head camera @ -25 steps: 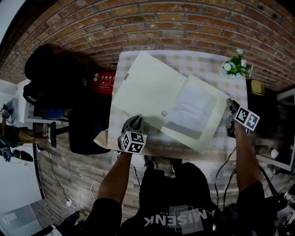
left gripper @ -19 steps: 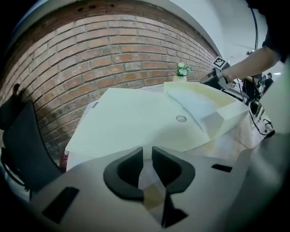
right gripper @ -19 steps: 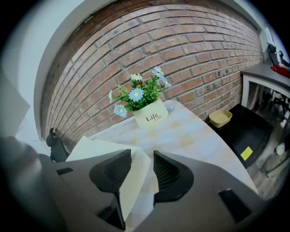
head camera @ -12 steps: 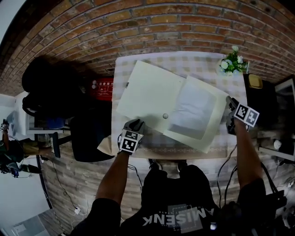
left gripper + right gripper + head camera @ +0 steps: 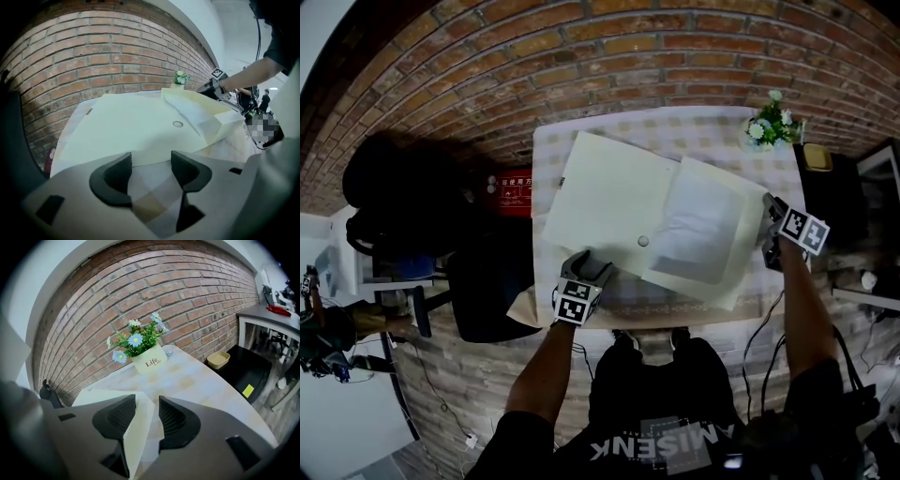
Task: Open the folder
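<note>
**Left tool lets go; cover laid open**

Since the earlier frame the cover of the folder (image 5: 609,192) has sunk from a raised tilt until it lies flat on the worktop (image 5: 675,122). The jaws of the left tool (image 5: 151,161) have just been opening. They now stand wide apart with nothing between them but the checked cloth. The cover's near edge lies just ahead of their tips, free of both pads.

The right tool (image 5: 146,411) is clenched on the folder's other half. A pale corner of it runs up between the two ribbed pads, and in the left gripper view that half rises toward this tool. Beyond the right tool's tips, further along the worktop, stands a flower pot (image 5: 150,363), well apart from the folder.

A round snap (image 5: 177,124) shows on the spread cover, ahead of the left tool, and a paler sheet lies inside the other half.

With both halves spread and the inside showing, the folder looks open. What remains, most likely, is for the right tool to set its edge down and let go.
</note>
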`<state>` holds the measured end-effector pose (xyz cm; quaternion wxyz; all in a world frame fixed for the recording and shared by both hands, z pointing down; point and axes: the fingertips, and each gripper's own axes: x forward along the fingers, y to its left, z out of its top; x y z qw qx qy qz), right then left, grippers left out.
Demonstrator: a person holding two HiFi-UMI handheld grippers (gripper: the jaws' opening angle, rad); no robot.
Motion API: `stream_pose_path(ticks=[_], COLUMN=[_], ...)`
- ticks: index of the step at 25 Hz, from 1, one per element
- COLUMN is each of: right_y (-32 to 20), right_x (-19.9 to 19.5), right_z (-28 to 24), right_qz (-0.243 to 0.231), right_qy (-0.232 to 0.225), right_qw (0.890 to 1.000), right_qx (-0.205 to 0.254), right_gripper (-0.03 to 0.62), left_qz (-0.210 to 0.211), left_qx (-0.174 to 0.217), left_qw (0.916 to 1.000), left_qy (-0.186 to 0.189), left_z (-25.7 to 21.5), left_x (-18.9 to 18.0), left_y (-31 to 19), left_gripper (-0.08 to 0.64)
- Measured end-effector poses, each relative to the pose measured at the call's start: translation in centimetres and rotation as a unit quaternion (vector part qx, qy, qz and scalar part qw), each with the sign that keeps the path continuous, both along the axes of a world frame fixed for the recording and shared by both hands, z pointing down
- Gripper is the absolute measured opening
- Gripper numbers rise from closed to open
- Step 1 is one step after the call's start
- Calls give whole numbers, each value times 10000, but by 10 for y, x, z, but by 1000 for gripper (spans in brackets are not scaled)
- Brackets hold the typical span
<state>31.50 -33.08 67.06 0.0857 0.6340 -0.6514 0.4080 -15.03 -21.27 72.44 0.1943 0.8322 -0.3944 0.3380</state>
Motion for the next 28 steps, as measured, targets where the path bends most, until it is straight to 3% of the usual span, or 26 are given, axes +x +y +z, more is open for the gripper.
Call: stream_pose_path(ticks=[4, 9, 16, 24, 28], right_y=[1, 4, 14, 33, 42], right_x=[0, 1, 7, 3, -8], right_z=[1, 0, -4, -46, -91], right_qz=[103, 179, 70, 15, 63], right_qy=[31, 68, 137, 107, -129], right_qw=[9999, 9998, 9998, 9993, 9965], right_qx=[3, -20, -151, 369, 828], right_gripper=[186, 184, 184, 184, 152], left_qz=[-331, -241, -151, 65, 432], left_qx=[-2, 278, 413, 657, 958], left_qw=[9990, 9992, 9990, 9962, 9909], left_qy=[306, -172, -111, 576, 837], left_z=[-3, -3, -31, -84, -128], left_x=[0, 2, 5, 35, 57], left_y=[-4, -6, -10, -4, 1], left_gripper=[261, 267, 287, 287, 287])
